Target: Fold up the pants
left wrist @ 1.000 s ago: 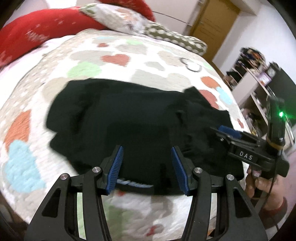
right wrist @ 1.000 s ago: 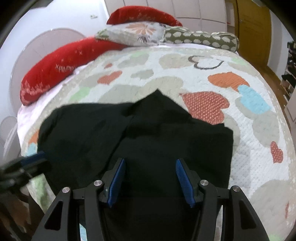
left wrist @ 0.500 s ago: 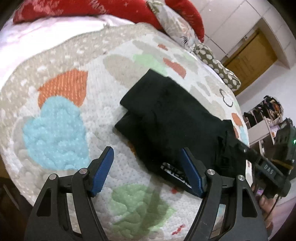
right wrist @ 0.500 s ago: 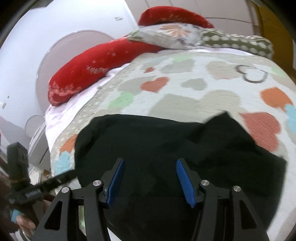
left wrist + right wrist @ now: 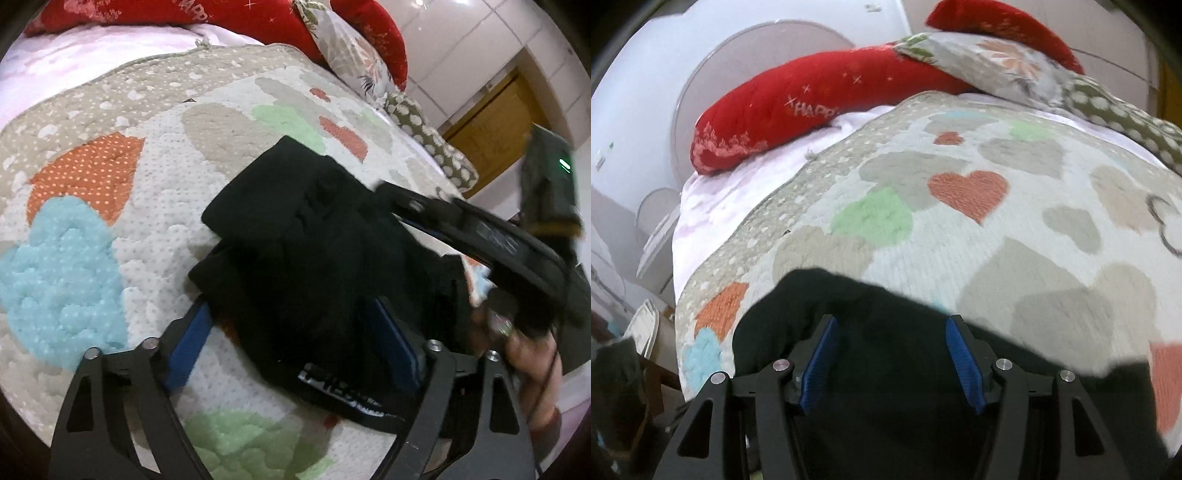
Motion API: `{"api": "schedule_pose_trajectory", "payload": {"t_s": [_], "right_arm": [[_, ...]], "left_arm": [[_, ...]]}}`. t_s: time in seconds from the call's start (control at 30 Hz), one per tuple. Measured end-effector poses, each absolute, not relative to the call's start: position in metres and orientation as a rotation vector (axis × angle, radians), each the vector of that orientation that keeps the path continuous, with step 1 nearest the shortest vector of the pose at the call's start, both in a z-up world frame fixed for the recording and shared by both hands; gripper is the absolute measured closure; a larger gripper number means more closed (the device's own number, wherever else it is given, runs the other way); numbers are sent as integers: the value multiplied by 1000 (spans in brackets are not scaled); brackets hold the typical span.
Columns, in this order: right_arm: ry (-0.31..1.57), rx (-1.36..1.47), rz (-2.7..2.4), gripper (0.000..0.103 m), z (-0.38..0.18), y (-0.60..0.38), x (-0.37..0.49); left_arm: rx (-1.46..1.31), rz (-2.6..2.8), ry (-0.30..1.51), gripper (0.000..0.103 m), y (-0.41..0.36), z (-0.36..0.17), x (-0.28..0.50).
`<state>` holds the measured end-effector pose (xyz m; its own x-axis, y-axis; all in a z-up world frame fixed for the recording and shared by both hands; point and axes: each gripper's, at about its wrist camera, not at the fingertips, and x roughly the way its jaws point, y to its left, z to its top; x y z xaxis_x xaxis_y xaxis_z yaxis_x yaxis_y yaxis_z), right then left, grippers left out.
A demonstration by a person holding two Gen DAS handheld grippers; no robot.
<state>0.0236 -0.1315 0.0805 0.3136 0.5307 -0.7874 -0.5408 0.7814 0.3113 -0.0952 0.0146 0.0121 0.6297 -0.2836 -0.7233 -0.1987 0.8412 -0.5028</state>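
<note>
The black pants (image 5: 317, 258) are seen bunched on the heart-patterned quilt (image 5: 110, 206) near the bed's near edge, with bare quilt beyond toward the red pillow (image 5: 798, 107). The left claw (image 5: 291, 332) is spread wide around the pants' edge, released. The right claw (image 5: 890, 354) is likewise spread over the pants, nothing clamped.

My right gripper (image 5: 476, 229) crosses my left camera as a smeared dark bar, its label unreadable, and it hides the right end of the black pants (image 5: 314, 258). The white lettering on the near waistband is too blurred to read. My left gripper (image 5: 291, 343) has its blue pads half buried behind cloth. From the right camera, the pants (image 5: 894, 369) run off the near edge, and the quilt (image 5: 1015, 266) smears on the right.
</note>
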Motion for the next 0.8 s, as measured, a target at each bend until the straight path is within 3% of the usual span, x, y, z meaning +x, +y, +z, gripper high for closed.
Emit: {"api": "schedule_pose_trajectory", "payload": {"t_s": [0.13, 0.2, 0.33, 0.37, 0.4, 0.47, 0.57, 0.73, 0.8], "right_arm": [[1045, -68, 769, 43, 76, -104, 41], [1065, -97, 805, 29, 69, -89, 46], [1109, -68, 829, 30, 43, -75, 51], [1080, -50, 833, 41, 43, -76, 49], [1076, -34, 848, 55, 44, -78, 48], [1071, 8, 856, 62, 50, -84, 44], [1027, 99, 860, 66, 70, -106, 42], [945, 292, 854, 66, 111, -162, 33], [914, 327, 815, 58, 123, -187, 24]], "left_arm": [[-602, -63, 890, 15, 16, 11, -94], [-617, -71, 880, 14, 18, 10, -93], [-650, -86, 846, 15, 22, 9, -92], [-655, -87, 825, 23, 23, 10, -93], [-651, -82, 816, 46, 23, 11, -94], [-638, -80, 824, 69, 26, 15, -92], [-623, -142, 771, 77, 23, 35, -95], [-467, -248, 650, 77, -16, 82, -113], [-420, -310, 623, 77, -36, 95, -120]]}}
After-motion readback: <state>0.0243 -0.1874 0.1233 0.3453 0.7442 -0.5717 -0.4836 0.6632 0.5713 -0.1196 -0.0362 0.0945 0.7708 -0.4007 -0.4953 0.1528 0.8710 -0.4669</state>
